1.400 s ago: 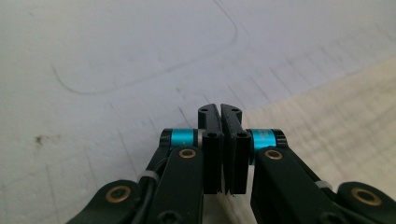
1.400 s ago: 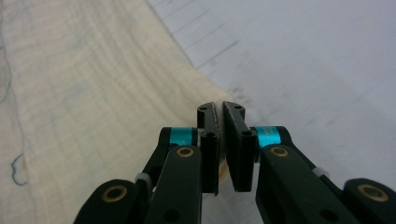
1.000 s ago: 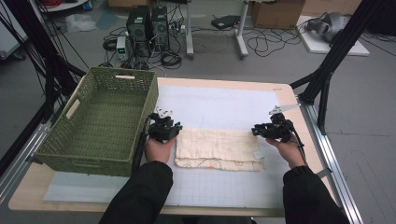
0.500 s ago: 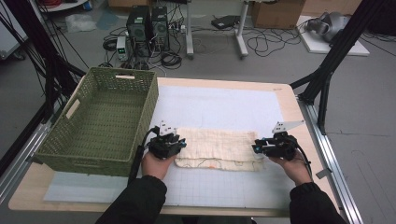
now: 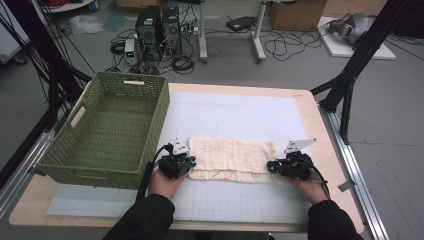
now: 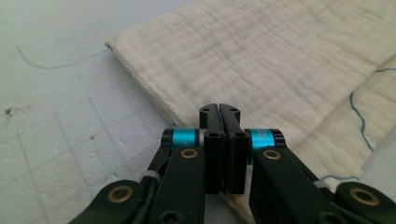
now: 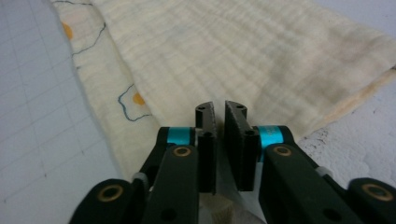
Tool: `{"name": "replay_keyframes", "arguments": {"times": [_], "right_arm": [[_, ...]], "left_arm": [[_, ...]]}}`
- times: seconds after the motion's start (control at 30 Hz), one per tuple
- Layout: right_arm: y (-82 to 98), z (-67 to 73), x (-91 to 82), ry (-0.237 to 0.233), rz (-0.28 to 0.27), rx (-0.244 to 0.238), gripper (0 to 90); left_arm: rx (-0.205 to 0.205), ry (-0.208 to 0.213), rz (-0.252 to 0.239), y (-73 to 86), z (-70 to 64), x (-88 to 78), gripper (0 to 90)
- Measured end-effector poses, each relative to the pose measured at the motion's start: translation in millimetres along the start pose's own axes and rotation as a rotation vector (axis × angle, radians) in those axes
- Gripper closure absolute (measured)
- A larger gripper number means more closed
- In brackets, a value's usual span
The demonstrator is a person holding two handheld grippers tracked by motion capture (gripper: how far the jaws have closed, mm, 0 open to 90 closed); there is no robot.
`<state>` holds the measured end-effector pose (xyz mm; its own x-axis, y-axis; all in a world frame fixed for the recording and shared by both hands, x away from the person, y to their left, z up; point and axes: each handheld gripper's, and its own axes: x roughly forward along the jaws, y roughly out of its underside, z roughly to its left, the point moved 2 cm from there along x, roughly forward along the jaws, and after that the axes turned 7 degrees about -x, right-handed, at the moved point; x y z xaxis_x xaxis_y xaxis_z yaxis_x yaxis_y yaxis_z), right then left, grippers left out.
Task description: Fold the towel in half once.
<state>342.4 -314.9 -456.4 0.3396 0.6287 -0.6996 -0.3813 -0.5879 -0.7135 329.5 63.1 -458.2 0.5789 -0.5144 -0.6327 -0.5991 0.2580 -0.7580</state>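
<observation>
Here the left gripper has just closed its fingers on the folded cream cloth's left end near the table's front edge; the right gripper's fingers, just closed, pinch its right end.

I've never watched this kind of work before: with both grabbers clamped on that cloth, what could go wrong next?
1. The left gripper seems to pinch only the edge of the folded cloth; layers could slip free when lifted.
2. The right gripper shows a slight gap, so its hold may be weaker.
3. The green basket stands close; the cloth could snag its rim.
</observation>
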Motion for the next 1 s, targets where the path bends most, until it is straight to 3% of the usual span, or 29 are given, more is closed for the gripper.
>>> {"name": "replay_keyframes", "arguments": {"times": [0.1,0.37,0.67,0.87,1.0], "right_arm": [[1.1,0.5,-1.7,-0.009,-0.012,0.012,88.3],[-5.6,2.0,-13.9,0.005,-0.069,-0.01,88.6],[-14.9,7.9,-32.7,0.027,-0.13,-0.028,88.6],[-10.7,20.5,-35.8,-0.001,-0.1,-0.052,88.6],[-1.4,24.7,-29.5,-0.026,-0.045,-0.047,88.6]], "left_arm": [[-0.006,-0.014,-0.017,-1.3,-0.3,-3.0,89.1],[-0.053,0.002,-0.069,-11.5,1.5,-12.8,89.3],[-0.048,0.018,-0.085,-13.7,-0.9,-25.1,89.2],[-0.019,0.018,-0.054,-1.8,-5.2,-31.9,89.2],[-0.005,0.03,-0.01,10.4,-10.1,-30.1,89.2]]}}
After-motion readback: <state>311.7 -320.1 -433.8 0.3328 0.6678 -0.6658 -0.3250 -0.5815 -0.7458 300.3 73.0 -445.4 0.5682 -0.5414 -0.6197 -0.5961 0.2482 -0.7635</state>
